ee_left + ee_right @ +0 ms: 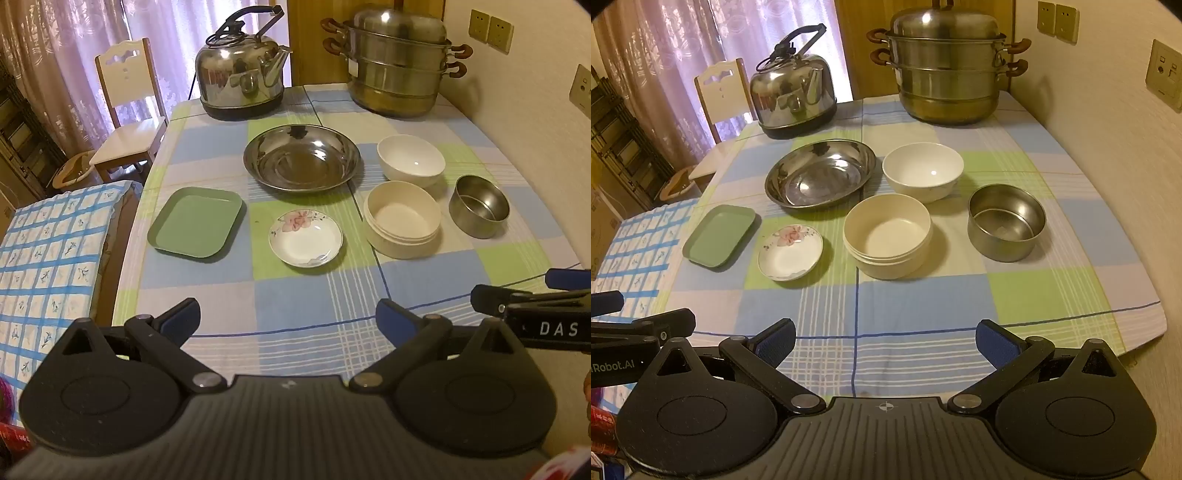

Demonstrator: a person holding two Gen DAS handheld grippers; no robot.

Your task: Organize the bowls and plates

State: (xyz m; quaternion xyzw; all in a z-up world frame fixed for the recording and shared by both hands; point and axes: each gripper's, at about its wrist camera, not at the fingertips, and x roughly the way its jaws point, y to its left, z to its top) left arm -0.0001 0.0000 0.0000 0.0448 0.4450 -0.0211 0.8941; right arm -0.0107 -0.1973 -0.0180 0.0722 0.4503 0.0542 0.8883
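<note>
Hovering with jaws spread wide and empty, the left gripper (288, 314) and right gripper (885, 339) face the table (923, 295). Floral saucer (790, 253) at eleven o'clock, cream bowl (887, 242) at twelve; glazed rims could slip from the pads.

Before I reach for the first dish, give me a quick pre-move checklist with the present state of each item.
1. Left gripper open with nothing between its fingers: ok.
2. Right gripper open with nothing between its fingers: ok.
3. Dishes all separate, none stacked yet: steel basin, white bowl, cream bowl, steel bowl, floral saucer, green tray: ok.
4. Bowls and plates look empty of food: ok.
5. Near part of the tablecloth free for the approach: ok.
6. Kettle and steamer pot stand behind the dishes, out of the path: ok.
</note>
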